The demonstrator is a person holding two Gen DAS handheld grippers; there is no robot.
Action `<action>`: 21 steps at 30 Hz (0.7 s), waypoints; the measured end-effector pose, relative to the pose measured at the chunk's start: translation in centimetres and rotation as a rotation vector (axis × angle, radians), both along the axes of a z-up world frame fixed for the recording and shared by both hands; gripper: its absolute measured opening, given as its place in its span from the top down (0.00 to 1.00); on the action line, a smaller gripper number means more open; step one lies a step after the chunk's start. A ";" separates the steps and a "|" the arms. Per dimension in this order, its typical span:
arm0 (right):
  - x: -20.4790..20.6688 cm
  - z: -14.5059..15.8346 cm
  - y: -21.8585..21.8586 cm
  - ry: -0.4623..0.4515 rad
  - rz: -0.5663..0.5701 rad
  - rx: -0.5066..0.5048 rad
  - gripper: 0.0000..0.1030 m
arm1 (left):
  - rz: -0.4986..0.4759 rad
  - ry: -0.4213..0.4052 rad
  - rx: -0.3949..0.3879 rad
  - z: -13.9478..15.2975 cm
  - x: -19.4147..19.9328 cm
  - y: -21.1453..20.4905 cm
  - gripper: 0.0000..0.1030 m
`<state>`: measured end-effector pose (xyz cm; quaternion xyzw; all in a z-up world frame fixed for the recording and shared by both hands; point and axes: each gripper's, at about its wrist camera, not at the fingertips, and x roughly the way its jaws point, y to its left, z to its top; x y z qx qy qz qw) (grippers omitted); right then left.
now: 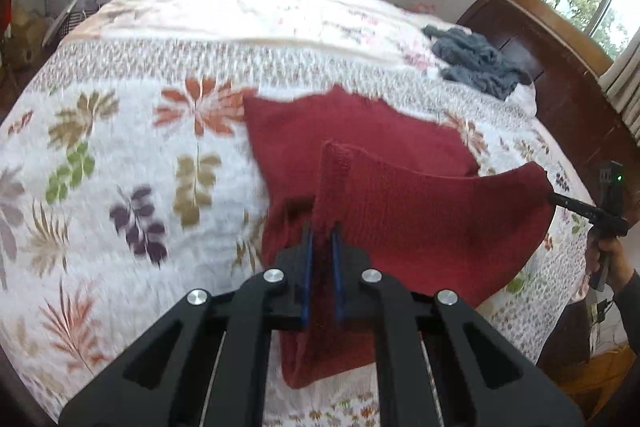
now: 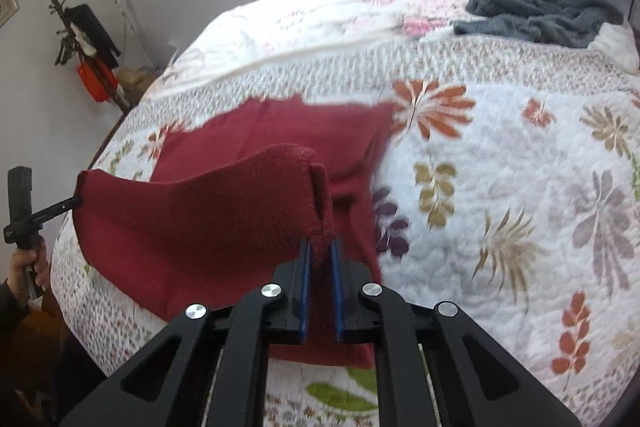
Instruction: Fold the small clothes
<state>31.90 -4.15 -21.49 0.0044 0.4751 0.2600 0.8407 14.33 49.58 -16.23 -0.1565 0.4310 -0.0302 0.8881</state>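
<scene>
Left gripper has its blue pads pressed onto a bunched corner of the red knit garment; cloth fills the gap between the fingers. Right gripper does the same on the opposite corner, fabric pinched between both blue pads. Each wrist view also catches the other tool at the frame edge, with a hand on its handle and a dark sleeve below it.

The near edge of the garment is lifted off the bed and stretched between the two tools, sagging a little in the middle. The far part lies flat on the floral quilt, roughly mid-bed on the near half. The raised edge hangs above the flat part, not yet laid on it. Some red cloth also droops below the pinch points toward the near side of the bed.

Progress, as a judgement: this looks like the first fold, mid-carry. The edge needs to go forward and come down on the far half, then be released. Likely one more fold after that to get a compact shape. Garment type beyond a knit piece is unclear; motion blur softens its far edge.

A grey crumpled knit item sits well apart near the dark wooden headboard, unfolded. It probably counts as remaining work.
</scene>
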 end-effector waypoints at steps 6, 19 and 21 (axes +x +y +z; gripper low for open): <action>5.4 0.7 1.1 -0.011 -0.039 0.012 0.92 | 0.000 -0.018 -0.005 0.9 6.0 2.1 0.94; 19.4 -5.6 6.5 0.086 -0.091 -0.106 0.92 | 0.077 0.138 -0.048 -5.9 21.0 6.8 0.94; 20.5 -6.6 7.0 0.097 -0.100 -0.125 0.93 | 0.103 0.154 -0.091 -7.0 22.3 7.8 0.94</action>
